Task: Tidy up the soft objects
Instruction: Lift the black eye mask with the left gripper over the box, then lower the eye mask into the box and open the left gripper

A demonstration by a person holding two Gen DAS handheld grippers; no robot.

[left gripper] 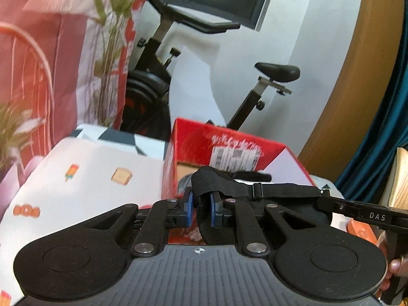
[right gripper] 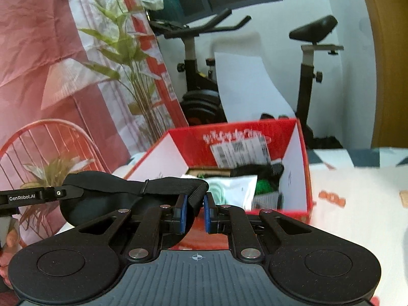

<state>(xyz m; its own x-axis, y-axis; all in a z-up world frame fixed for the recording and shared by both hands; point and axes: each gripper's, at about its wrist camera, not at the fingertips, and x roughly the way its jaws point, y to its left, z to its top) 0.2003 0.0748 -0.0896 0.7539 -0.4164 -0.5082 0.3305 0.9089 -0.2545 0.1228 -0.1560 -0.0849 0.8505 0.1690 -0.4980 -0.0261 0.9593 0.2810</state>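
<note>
A black sleep mask with an elastic strap (left gripper: 280, 191) hangs stretched between my two grippers, just in front of an open red cardboard box (left gripper: 229, 142). My left gripper (left gripper: 201, 206) is shut on one end of the strap. My right gripper (right gripper: 195, 210) is shut on the strap's other end (right gripper: 196, 196); the padded mask part (right gripper: 102, 199) hangs to its left. The box (right gripper: 301, 178) holds several soft things: a white-green packet (right gripper: 229, 191), black fabric and a green item (right gripper: 262, 186).
The table has a white cloth with small food prints (left gripper: 102, 178). Behind it stand an exercise bike (right gripper: 306, 58), a plant (right gripper: 127, 58), a red wire chair (right gripper: 51, 137) and a pink curtain. A teal curtain (left gripper: 377, 140) hangs at the right.
</note>
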